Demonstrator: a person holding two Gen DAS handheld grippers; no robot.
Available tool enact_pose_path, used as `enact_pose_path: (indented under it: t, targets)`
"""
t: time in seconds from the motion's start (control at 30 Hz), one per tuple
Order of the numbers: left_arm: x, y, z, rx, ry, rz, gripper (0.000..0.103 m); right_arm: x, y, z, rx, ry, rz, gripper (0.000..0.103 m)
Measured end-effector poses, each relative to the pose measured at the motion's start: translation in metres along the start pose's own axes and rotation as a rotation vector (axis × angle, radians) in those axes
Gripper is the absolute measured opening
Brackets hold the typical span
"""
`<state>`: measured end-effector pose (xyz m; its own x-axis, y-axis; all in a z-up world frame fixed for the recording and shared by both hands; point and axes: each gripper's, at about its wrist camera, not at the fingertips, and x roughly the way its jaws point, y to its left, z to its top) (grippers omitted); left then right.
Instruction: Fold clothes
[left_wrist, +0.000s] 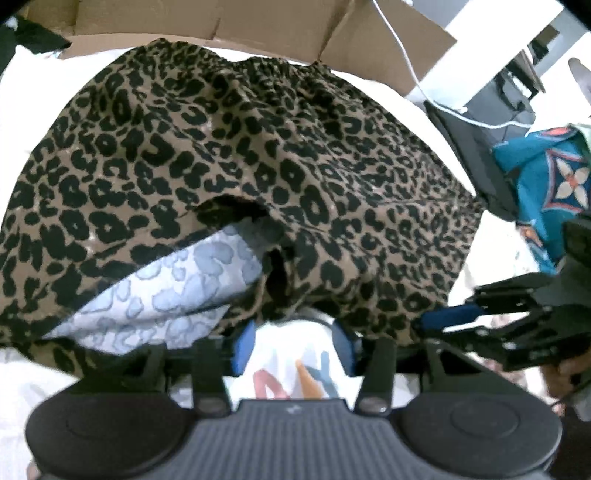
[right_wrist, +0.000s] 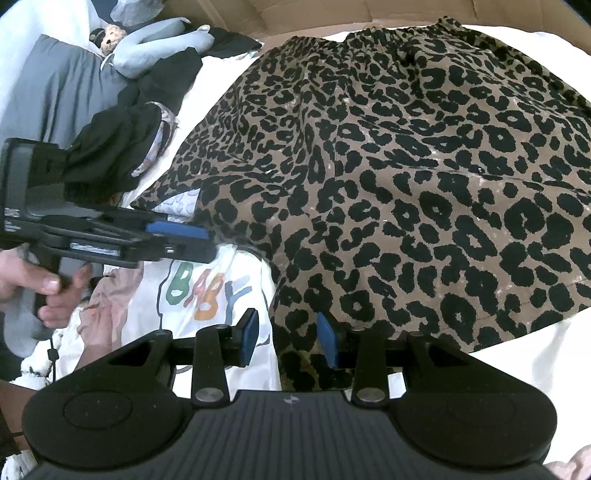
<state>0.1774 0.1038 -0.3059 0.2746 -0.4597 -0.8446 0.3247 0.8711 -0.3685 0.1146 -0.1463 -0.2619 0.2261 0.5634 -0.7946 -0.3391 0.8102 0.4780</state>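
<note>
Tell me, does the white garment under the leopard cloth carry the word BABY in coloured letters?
Yes, the right wrist view shows BABY in green, red, orange and blue on the white garment, beside the leopard cloth.

A brown, black-spotted leopard-print garment (left_wrist: 236, 166) lies spread over a white sheet (left_wrist: 436, 107), one fold turned back to its pale grey underside. The left gripper (left_wrist: 295, 343) has its blue-padded fingers (left_wrist: 245, 345) parted over a white printed garment (left_wrist: 295, 365). The right gripper (left_wrist: 447, 321) seems to touch the leopard hem. Brown cardboard (left_wrist: 229, 18) lies behind.
</note>
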Motion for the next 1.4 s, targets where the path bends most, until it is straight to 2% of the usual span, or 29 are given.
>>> enact_pose_path:
  t: [0.13, 0.17, 0.2, 0.27, 0.3, 0.6, 0.9, 1.0, 1.13, 1.23, 1.3, 1.4]
  targets:
    - [0.008, 0.000, 0.004, -0.014, -0.017, -0.023, 0.045, -0.001, 0.001, 0.001, -0.002, -0.003, 0.008, 0.042]
    - [0.008, 0.000, 0.005, -0.020, -0.015, -0.036, 0.035, -0.001, 0.002, 0.002, -0.003, -0.006, 0.011, 0.042]
    - [0.007, 0.000, 0.006, -0.027, -0.012, -0.049, 0.018, -0.002, 0.002, 0.002, -0.003, -0.009, 0.016, 0.042]
    - [0.007, 0.001, 0.007, -0.041, -0.005, -0.076, 0.006, -0.003, 0.005, 0.003, -0.004, -0.013, 0.029, 0.042]
    - [0.007, 0.001, 0.008, -0.047, -0.002, -0.090, 0.005, -0.004, 0.006, 0.004, -0.004, -0.016, 0.035, 0.042]
    - [-0.012, -0.004, -0.013, -0.141, 0.063, -0.225, 0.004, 0.001, 0.003, 0.001, 0.088, -0.001, 0.145, 0.043]
    - [-0.017, -0.001, -0.036, -0.207, 0.109, -0.286, 0.004, 0.014, 0.007, -0.005, 0.171, 0.060, 0.238, 0.043]
    - [-0.013, -0.004, -0.040, -0.205, 0.129, -0.284, 0.003, 0.019, 0.008, -0.007, 0.194, 0.080, 0.246, 0.043]
    - [-0.011, -0.012, -0.042, -0.114, 0.181, -0.230, 0.002, 0.024, 0.008, -0.009, 0.192, 0.104, 0.235, 0.043]
    - [-0.021, -0.016, -0.039, -0.072, 0.153, -0.191, 0.015, 0.026, 0.007, -0.010, 0.181, 0.109, 0.221, 0.043]
    - [-0.030, -0.022, -0.033, -0.030, 0.107, -0.177, 0.025, 0.025, 0.006, -0.010, 0.181, 0.105, 0.215, 0.043]
    - [-0.044, -0.031, -0.023, 0.034, 0.037, -0.158, 0.035, 0.024, 0.005, -0.009, 0.179, 0.099, 0.207, 0.043]
